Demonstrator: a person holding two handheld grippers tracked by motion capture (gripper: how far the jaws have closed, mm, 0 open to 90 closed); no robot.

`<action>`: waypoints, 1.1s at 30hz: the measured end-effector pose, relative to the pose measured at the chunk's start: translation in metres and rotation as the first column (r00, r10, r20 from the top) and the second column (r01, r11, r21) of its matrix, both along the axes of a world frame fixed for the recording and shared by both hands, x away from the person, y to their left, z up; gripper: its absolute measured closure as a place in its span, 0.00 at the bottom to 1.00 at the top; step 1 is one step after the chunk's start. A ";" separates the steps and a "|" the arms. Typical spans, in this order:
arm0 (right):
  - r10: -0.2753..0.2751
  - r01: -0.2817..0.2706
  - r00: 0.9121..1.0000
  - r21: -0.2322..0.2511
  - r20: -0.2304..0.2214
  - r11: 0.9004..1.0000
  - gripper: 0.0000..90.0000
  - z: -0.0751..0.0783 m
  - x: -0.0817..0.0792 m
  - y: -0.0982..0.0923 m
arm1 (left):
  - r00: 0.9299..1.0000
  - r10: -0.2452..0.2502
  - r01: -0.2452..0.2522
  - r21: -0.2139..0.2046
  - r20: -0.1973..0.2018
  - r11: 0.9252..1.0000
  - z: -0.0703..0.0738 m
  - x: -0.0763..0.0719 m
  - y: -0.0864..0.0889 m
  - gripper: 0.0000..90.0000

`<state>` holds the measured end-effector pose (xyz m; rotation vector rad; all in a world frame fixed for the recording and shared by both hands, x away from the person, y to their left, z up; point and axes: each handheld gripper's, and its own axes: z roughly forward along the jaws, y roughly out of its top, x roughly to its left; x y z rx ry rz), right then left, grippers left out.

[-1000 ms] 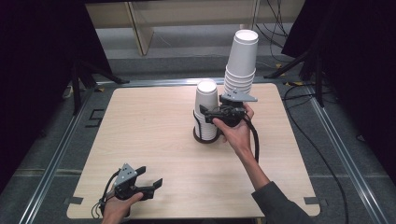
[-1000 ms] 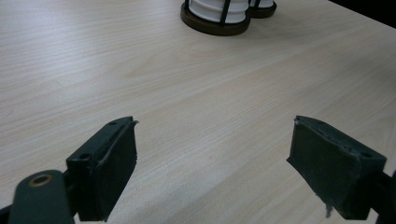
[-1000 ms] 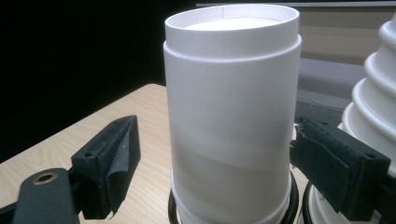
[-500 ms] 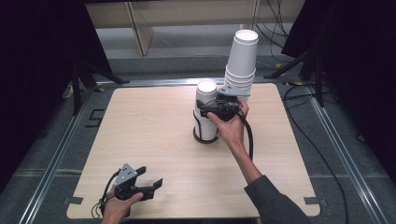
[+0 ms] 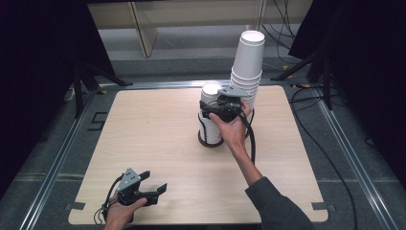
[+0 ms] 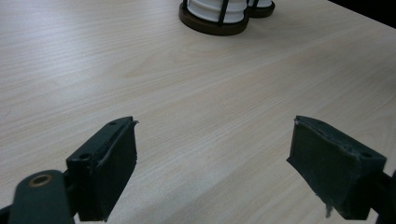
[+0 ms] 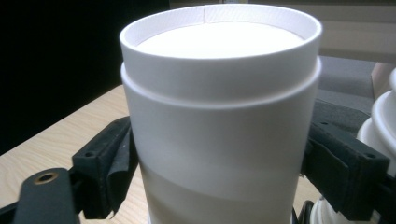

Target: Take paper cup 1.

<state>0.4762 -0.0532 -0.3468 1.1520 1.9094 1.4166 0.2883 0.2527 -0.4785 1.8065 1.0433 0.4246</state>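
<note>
Item: white paper cup (image 7: 219, 116), inverted, topmost of the shorter stack (image 5: 210, 115) in a dark ringed holder (image 5: 210, 140) on the wooden surface (image 5: 158, 129). Right gripper (image 5: 216, 108): jaws closed against the cup's sides, holding it. Taller cup stack (image 5: 248, 62): just beside the shorter stack, on its far right. Left gripper (image 5: 152, 189): well apart from the holder, at the surface's near edge, jaws wide with nothing between them.
</note>
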 end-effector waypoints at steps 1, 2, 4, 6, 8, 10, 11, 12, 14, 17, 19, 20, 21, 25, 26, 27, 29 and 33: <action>0.000 0.000 1.000 0.000 0.000 1.000 0.17 0.000 0.000 0.000 | 1.000 0.000 0.000 0.000 0.000 1.000 0.000 0.000 0.000 0.16; -0.007 0.007 1.000 -0.001 0.000 1.000 0.19 0.000 0.000 0.000 | 1.000 0.001 -0.001 0.001 0.000 1.000 0.000 0.000 0.000 0.16; -0.012 0.012 1.000 -0.006 -0.002 1.000 0.19 0.000 0.000 0.000 | 1.000 0.000 0.000 0.000 0.000 1.000 0.000 0.000 0.000 0.16; -0.013 0.013 1.000 -0.004 -0.004 1.000 0.19 0.001 0.001 0.000 | 1.000 0.001 -0.001 -0.001 0.000 1.000 0.000 0.000 0.000 0.16; -0.016 0.016 1.000 0.002 -0.011 1.000 0.20 0.001 0.000 0.000 | 1.000 0.001 -0.001 0.001 0.000 1.000 0.000 0.000 0.000 0.16; -0.017 0.017 1.000 -0.006 -0.004 1.000 0.21 0.002 0.000 0.001 | 1.000 0.001 -0.001 0.001 -0.001 1.000 0.000 0.000 0.000 0.16; -0.024 0.023 1.000 -0.012 -0.004 1.000 0.21 0.002 0.000 0.002 | 1.000 0.001 -0.001 0.000 0.000 1.000 0.000 0.000 0.000 0.16; -0.026 0.026 1.000 -0.020 -0.001 0.999 0.21 0.003 -0.001 0.002 | 1.000 0.001 -0.001 0.001 0.000 1.000 0.000 0.000 0.000 0.16; -0.025 0.026 1.000 -0.017 0.012 1.000 0.22 0.004 -0.001 0.002 | 1.000 0.001 -0.001 0.001 0.000 1.000 0.000 0.000 0.000 0.16; -0.028 0.028 0.999 -0.008 0.017 1.000 0.22 0.008 -0.002 0.001 | 1.000 0.000 0.000 0.002 -0.001 1.000 0.000 0.000 0.000 0.16; -0.021 0.021 1.000 -0.004 0.019 1.000 0.22 0.011 -0.003 0.001 | 1.000 -0.001 0.001 0.003 -0.001 1.000 0.000 0.000 0.000 0.16; -0.023 0.023 1.000 0.001 0.020 1.000 0.23 0.012 -0.004 0.000 | 1.000 -0.002 0.002 0.003 0.000 1.000 0.000 0.000 0.000 0.16; -0.023 0.023 1.000 0.004 0.022 1.000 0.23 0.013 -0.004 0.000 | 1.000 -0.002 0.002 0.003 0.000 1.000 0.000 0.000 0.000 0.16; -0.022 0.021 0.999 0.007 0.027 1.000 0.23 0.018 -0.006 0.000 | 1.000 -0.001 0.001 0.002 -0.001 1.000 0.000 0.000 0.000 0.16; -0.022 0.022 0.999 0.009 0.034 1.000 0.23 0.019 -0.006 0.000 | 1.000 -0.002 0.002 0.004 -0.001 1.000 0.000 0.000 0.000 0.16; -0.018 0.018 0.999 0.012 0.039 1.000 0.23 0.022 -0.007 0.000 | 1.000 -0.002 0.002 0.002 -0.001 1.000 0.000 0.000 0.000 0.16; -0.019 0.019 0.999 0.008 0.046 1.000 0.23 0.024 -0.007 0.000 | 1.000 -0.002 0.002 0.004 -0.001 1.000 0.000 0.000 0.000 0.16; -0.019 0.018 0.998 0.013 0.056 1.000 0.23 0.032 -0.009 -0.001 | 1.000 -0.002 0.002 0.002 -0.001 1.000 0.000 0.000 0.000 0.16</action>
